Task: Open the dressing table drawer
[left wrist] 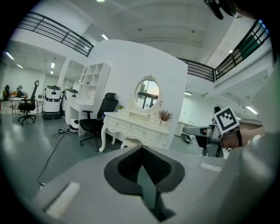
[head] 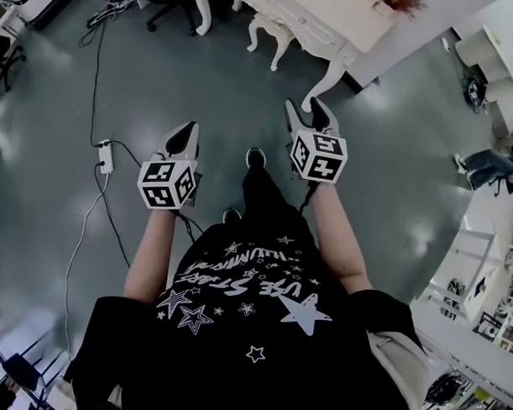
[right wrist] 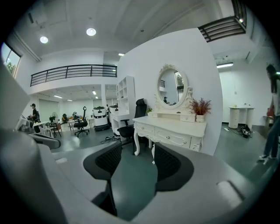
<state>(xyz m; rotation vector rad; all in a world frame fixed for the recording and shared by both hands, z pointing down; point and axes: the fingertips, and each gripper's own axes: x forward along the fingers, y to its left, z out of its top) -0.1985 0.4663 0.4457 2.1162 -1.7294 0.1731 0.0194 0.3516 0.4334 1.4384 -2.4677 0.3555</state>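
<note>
1. Dressing table [right wrist: 170, 131]: white, against the wall, well ahead of the person across open floor; not reached; it stands on thin curved legs, so a hard yank might rock or shift it rather than free anything.
2. Office chair [right wrist: 139, 108]: black, just beside the table's left end; an approach from that side could snag an elbow on it.
3. Stool [head: 267, 25]: tucked under the table's front; likely to keep the person standing off, and a long reach tends to pull crooked.
4. Drawers [right wrist: 175, 140]: a row across the table front, all look closed; a skewed pull could jam one on its runners.
5. Right gripper [right wrist: 136, 159]: jaws wide apart, nothing between, aimed at the table; left gripper [left wrist: 141, 151]: jaws together, empty; no help as a second grip unless opened.
6. Power strip [head: 105, 157] and cable [head: 96, 77]: on the floor to the person's left; trip risk if the walk drifts that way.
7. Knobs [right wrist: 167, 137]: small and round; the pads may slide off under load.
</note>
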